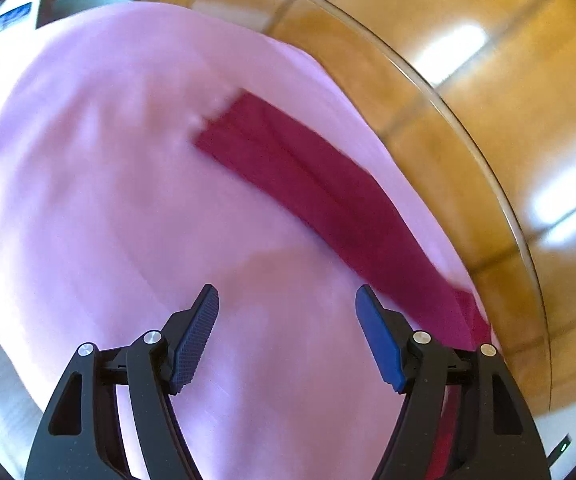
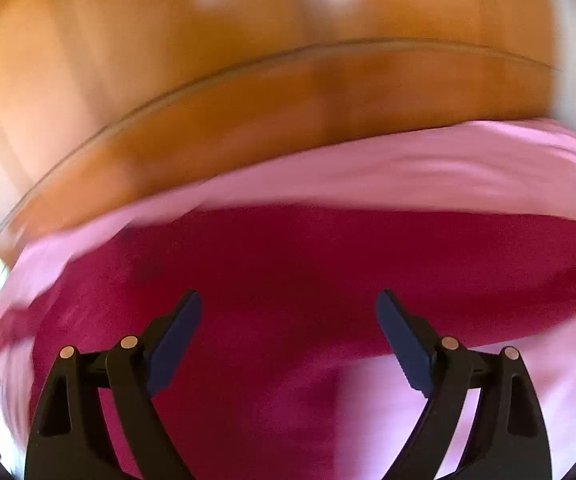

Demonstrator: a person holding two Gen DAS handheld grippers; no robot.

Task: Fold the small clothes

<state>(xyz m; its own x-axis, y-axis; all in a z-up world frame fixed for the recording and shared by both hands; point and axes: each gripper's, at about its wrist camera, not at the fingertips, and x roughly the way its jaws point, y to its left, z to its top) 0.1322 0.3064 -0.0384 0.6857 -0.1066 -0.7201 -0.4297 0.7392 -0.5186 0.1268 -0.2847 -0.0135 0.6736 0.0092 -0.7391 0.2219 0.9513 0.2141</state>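
Hovering over the pink cloth (image 1: 100,184), both claws, left (image 1: 287,300) and right (image 2: 288,308), gape apart, dark red garment (image 2: 327,264) lying on it.

no readable text, label or number anywhere.

The left camera looks down from above the pink cloth (image 1: 108,200), past the left gripper (image 1: 288,300), with the glass table edge (image 1: 467,128) to its right. The right camera sits very close over the dark red cloth (image 2: 307,272), facing the table edge (image 2: 208,80). Both views share the red cloth (image 1: 319,184) and the pink cloth (image 2: 407,172).
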